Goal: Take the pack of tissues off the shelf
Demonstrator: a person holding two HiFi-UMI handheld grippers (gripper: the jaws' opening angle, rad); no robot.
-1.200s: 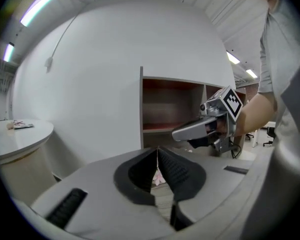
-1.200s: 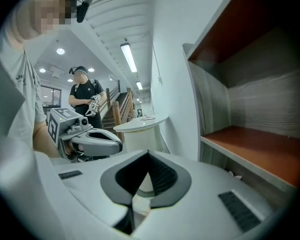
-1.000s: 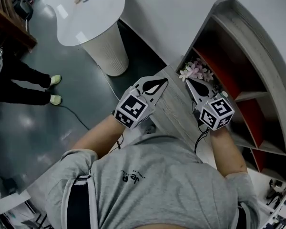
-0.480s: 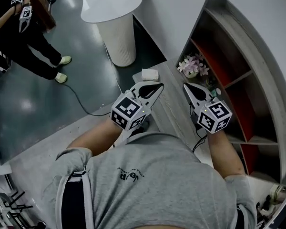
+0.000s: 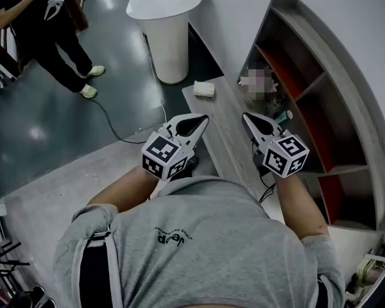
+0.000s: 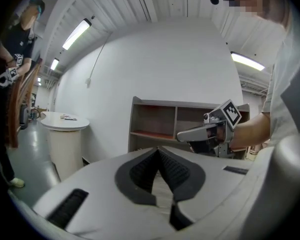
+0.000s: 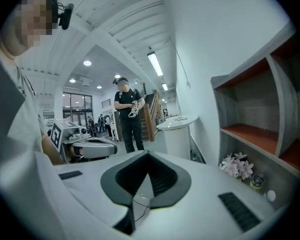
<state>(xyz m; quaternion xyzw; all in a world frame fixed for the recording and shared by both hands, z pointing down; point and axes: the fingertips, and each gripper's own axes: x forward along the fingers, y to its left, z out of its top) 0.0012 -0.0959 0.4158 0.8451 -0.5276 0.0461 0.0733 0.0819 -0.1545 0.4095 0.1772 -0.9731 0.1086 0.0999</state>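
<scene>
left gripper: jaws together, nothing between them, held out in front, pointing slightly downward | right gripper: jaws together, empty, level beside the left, tips apart from it, same heading | left forearm, right forearm: bare, both reaching forward from the torso
</scene>
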